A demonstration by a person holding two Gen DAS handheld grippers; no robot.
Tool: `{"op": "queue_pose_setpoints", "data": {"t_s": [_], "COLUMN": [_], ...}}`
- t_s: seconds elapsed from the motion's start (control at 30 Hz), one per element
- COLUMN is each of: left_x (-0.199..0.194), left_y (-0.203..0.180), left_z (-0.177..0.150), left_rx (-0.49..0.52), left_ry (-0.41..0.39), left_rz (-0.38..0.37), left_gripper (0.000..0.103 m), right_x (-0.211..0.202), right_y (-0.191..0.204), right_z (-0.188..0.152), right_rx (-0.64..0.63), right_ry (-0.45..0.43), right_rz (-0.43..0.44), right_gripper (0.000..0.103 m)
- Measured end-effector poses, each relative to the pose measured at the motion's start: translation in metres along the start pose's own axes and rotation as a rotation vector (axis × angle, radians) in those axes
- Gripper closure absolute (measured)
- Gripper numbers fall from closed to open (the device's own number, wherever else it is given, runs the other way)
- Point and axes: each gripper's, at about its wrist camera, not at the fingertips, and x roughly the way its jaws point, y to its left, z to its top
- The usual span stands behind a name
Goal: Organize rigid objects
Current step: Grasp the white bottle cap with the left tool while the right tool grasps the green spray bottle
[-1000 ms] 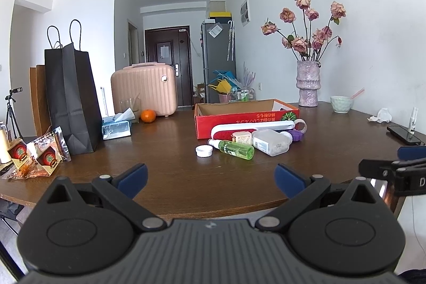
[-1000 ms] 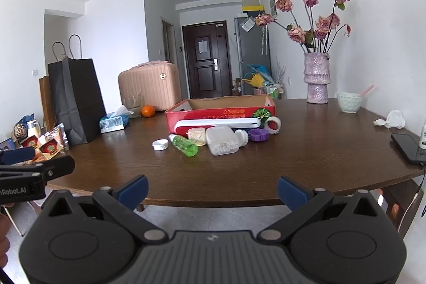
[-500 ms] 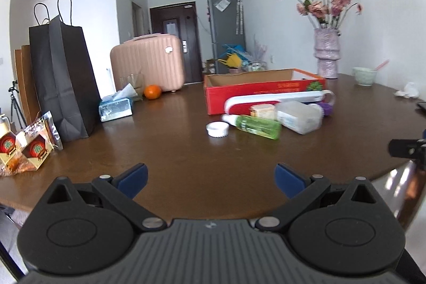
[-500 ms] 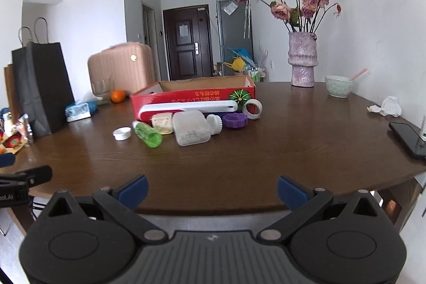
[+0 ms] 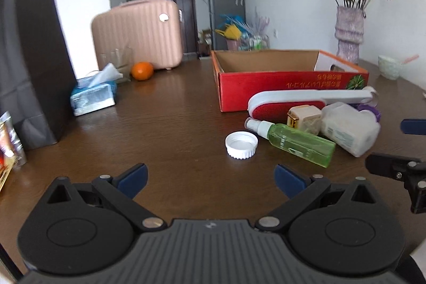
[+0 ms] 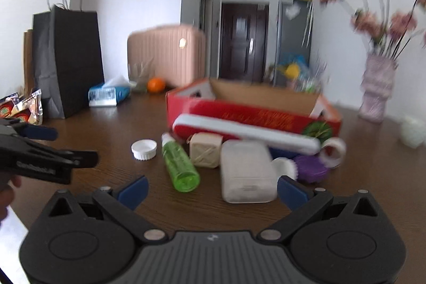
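dark brown wood runs across both views, a wide table (image 5: pixel 165 124) with a loose heap of small things lying just in front of an open red cardboard box (image 5: pixel 266 81). the box looks empty as far as its visible inside shows, so none of the sorting seems done yet.

the left gripper (image 5: pixel 210 176) hovers low over bare wood with its jaws spread wide and nothing between them; the white screw cap (image 5: pixel 241 144) lies just ahead of it, apart from the heap. the right gripper (image 6: pixel 211 186) is likewise wide open and empty, close to the clear plastic container (image 6: pixel 246 175) and the green spray bottle (image 6: pixel 179 164), both lying on their sides.

the risks come from crowding. the bottle touches the small beige cube (image 6: pixel 206 153), and the container lies against the purple lid (image 6: pixel 311 169) and the white lint brush (image 5: pixel 306 97), whose handle lies across the back of the heap. fingers closing around the container could shove its neighbours. the bottle is round and on its side, so a nudge could set it rolling toward the table edge. the cap is low and flat; a pinch from too high would slide off its rim. the right view is smeared, which suggests quick motion, and the two grippers sit near each other, so a hasty reach could make them collide.
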Motion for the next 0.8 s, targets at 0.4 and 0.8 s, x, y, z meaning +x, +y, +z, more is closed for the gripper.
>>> {"op": "queue_pose_setpoints", "data": {"t_s": [0.4,0.8], "left_x": [0.086,0.062], "left_y": [-0.005,0.026], "left_z": [0.03,0.009], "left_rx": [0.02,-0.061], "left_ry": [0.116,0.114], "left_rz": [-0.158,-0.116], "left_gripper": [0.032,0.062], "right_x": [0.052,0.105], "right_y": [0.008,0.033], "right_z": [0.016,0.034], "right_rx": [-0.03,-0.086], "right_ry": [0.065,0.162], "right_rz": [0.122,0.211], "right_gripper": [0.05,0.054]}}
